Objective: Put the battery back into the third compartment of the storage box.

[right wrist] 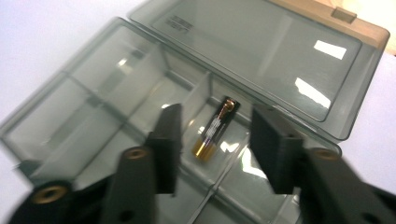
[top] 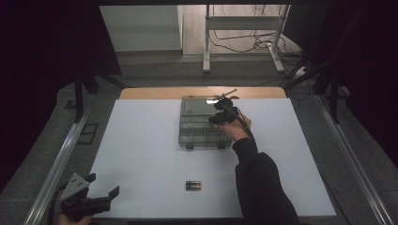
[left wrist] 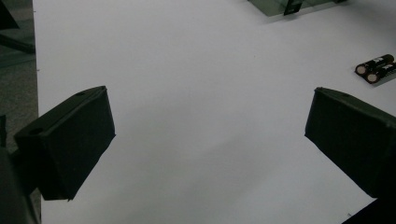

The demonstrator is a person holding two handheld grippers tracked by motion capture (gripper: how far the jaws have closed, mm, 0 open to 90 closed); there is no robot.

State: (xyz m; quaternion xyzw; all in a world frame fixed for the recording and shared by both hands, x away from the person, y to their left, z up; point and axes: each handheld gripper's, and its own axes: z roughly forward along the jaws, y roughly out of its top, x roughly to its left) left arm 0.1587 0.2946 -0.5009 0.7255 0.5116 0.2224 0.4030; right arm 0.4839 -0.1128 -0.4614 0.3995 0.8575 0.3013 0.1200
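A smoky clear organizer box [top: 187,139] stands at the far middle of the white table [top: 145,154], its lid [right wrist: 261,46] folded back flat. In the right gripper view one gold-ended battery [right wrist: 215,128] lies in a compartment of the box [right wrist: 84,88]. My right gripper [right wrist: 215,140] hovers over it with its jaws apart on either side, not touching it. From above, that gripper [top: 217,117] sits over the box's right half. Two more batteries [top: 193,184] lie side by side near the front edge. My left gripper [top: 104,184] rests open at the front left corner, with nothing between its jaws.
In the left gripper view the pair of batteries [left wrist: 377,68] lies to the right beyond the jaws of the left gripper [left wrist: 210,135], and a corner of the box [left wrist: 289,5] shows at the top. A wooden strip [top: 202,92] borders the table's far edge. Metal rails run along both sides.
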